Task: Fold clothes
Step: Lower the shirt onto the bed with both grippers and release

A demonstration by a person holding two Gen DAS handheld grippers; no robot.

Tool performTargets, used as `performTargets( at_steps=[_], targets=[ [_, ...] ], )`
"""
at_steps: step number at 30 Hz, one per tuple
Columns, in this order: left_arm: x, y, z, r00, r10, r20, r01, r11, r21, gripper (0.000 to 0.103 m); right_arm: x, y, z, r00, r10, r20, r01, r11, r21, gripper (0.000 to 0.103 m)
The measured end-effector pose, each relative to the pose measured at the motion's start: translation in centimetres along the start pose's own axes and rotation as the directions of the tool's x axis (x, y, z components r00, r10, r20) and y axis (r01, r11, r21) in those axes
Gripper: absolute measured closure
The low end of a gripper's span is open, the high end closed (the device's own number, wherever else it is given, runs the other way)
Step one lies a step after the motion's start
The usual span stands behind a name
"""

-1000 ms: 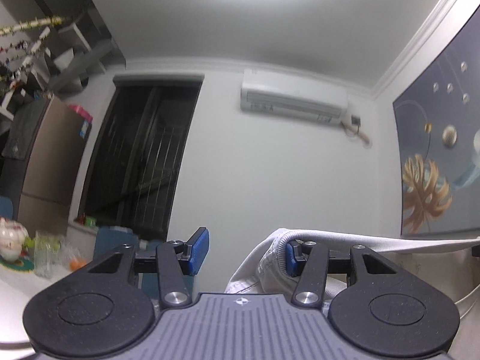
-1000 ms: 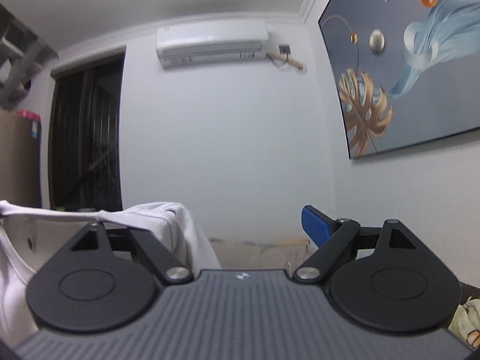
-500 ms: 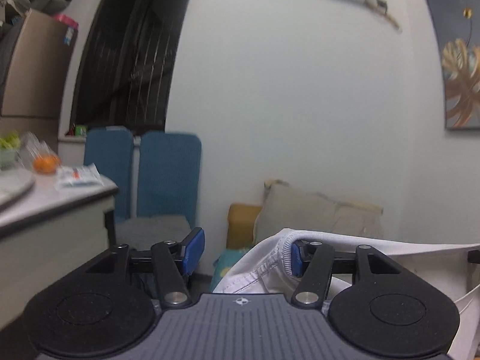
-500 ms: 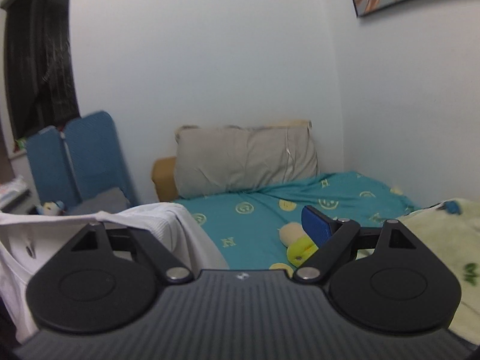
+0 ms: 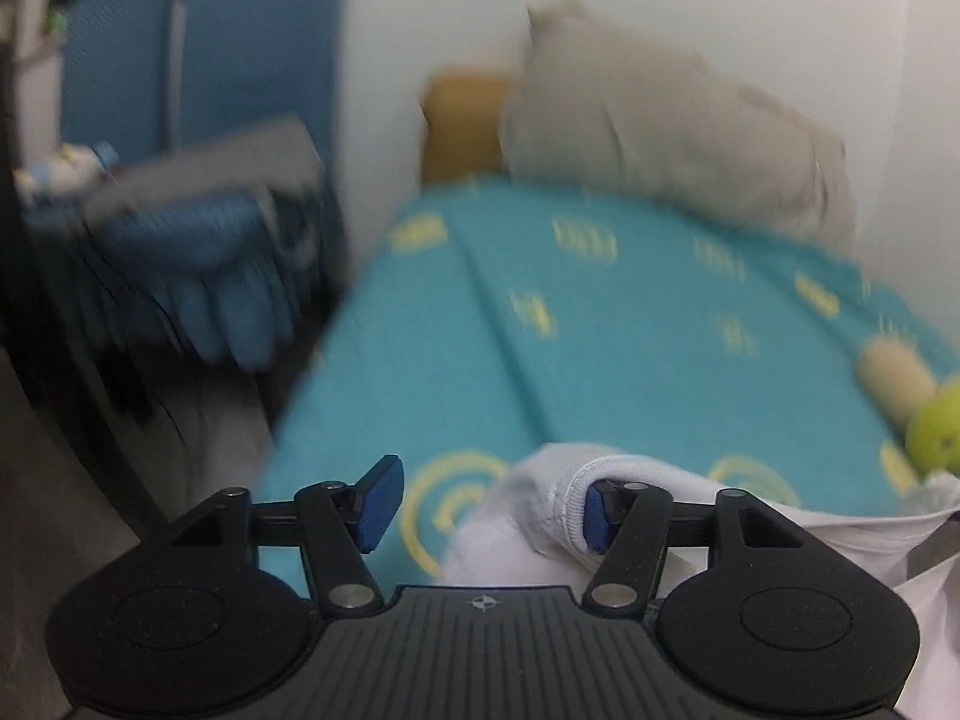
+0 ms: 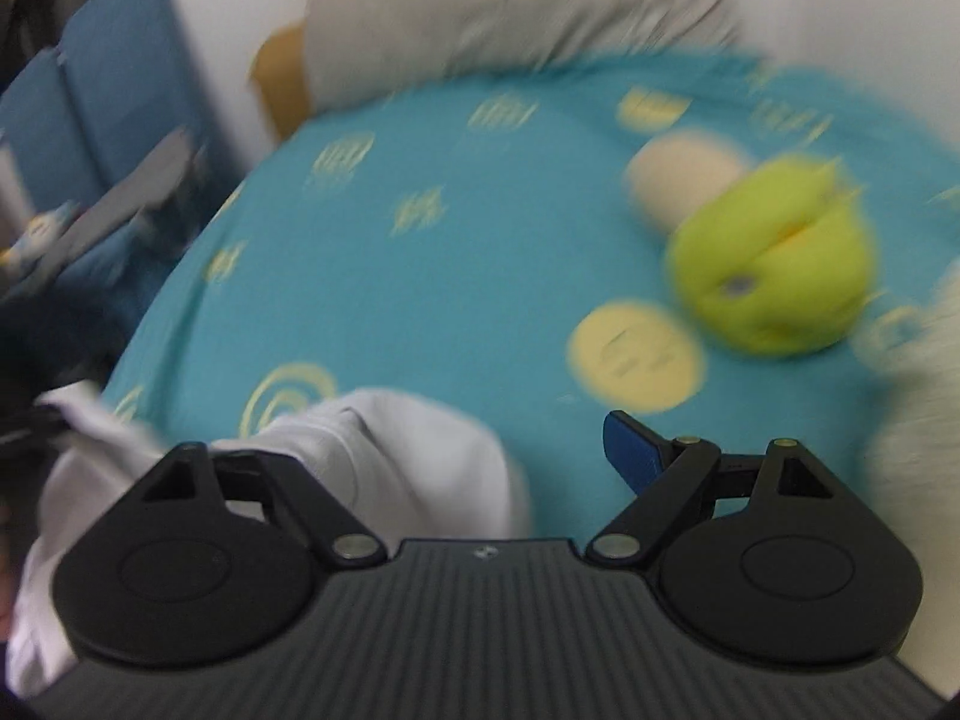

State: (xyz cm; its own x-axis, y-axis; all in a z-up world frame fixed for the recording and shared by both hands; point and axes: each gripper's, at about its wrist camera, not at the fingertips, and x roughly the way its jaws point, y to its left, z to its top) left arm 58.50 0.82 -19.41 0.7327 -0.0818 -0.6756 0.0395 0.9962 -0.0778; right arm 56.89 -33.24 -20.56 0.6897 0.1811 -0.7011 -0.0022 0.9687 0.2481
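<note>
A white garment (image 5: pixel 528 516) hangs off my left gripper (image 5: pixel 489 507), draped over its right blue finger (image 5: pixel 596 519); the left finger (image 5: pixel 378 501) is bare and the jaws stand wide apart. In the right wrist view the same garment (image 6: pixel 396 456) is draped over the left finger of my right gripper (image 6: pixel 480 450), hiding that finger; the right blue finger (image 6: pixel 630 453) is bare and the jaws stand wide apart. The cloth stretches between both grippers just above a teal bedsheet (image 5: pixel 600 360) with yellow smiley prints.
A grey pillow (image 5: pixel 672 120) and a mustard cushion (image 5: pixel 462 120) lie at the head of the bed. A green and beige plush toy (image 6: pixel 774 252) lies on the sheet to the right. Blue chairs (image 5: pixel 180 90) stand left of the bed. A pale blanket (image 6: pixel 918 360) shows at the far right.
Both grippers have tilted down from the wall and ceiling toward the bed, carrying the white garment with them. The jaws stay wide apart.
</note>
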Motion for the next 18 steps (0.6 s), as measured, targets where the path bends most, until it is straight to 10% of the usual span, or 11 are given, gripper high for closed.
performTargets(
  at_steps=[6,11,18],
  targets=[
    [-0.4,0.8,0.4,0.991,-0.101,-0.088,0.103,0.995,0.012,0.012,0.5,-0.7,0.6,0.972,0.232,-0.043,-0.220,0.957,0.189,0.011],
    [-6.4,0.7,0.0,0.994,-0.108,-0.012,0.108,0.993,0.038,0.012,-5.1,1.3,-0.1,0.992,0.050,0.114,-0.062,0.993,0.103,0.011],
    [-21.8,-0.1,-5.0,0.986,-0.080,0.147,0.073,0.996,0.047,0.010,-17.4,5.7,-5.7,0.960,0.008,0.279,0.005,0.999,-0.043,0.011]
  ],
)
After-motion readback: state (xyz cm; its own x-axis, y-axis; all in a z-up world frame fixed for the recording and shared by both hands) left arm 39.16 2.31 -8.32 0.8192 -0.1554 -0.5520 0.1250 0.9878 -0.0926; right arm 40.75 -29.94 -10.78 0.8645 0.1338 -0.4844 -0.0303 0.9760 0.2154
